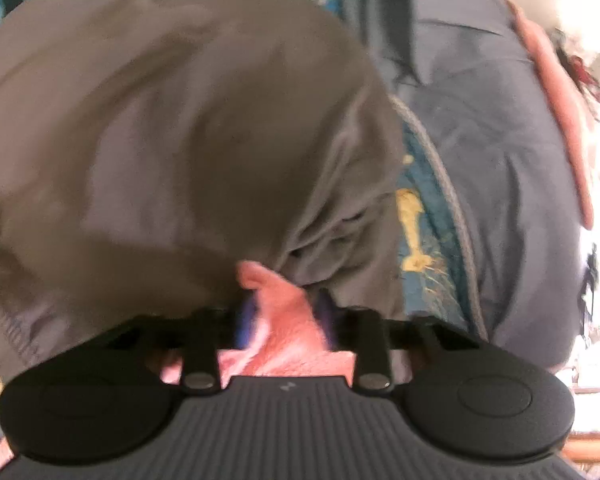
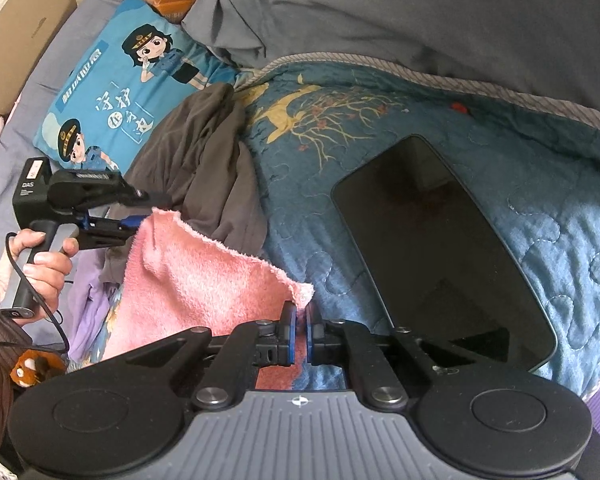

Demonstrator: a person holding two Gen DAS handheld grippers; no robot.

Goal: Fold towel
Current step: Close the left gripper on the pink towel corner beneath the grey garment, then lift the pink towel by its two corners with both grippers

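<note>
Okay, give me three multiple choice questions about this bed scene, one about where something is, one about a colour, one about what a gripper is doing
1. Where does the dark tablet lie?
A on the blue quilt
B on the cartoon pillow
C on the floor

2. What colour is the towel?
A grey
B pink
C green

3. What is the right gripper doing?
A hanging open
B shut on a towel corner
C shut on the tablet

Answers: 1 A, it rests flat on the quilt; 2 B, pink terry cloth; 3 B, blue pads pinch the corner.

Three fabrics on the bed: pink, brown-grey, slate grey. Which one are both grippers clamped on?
The pink towel: left gripper and right gripper each pinch a corner. The others lie loose.
</note>
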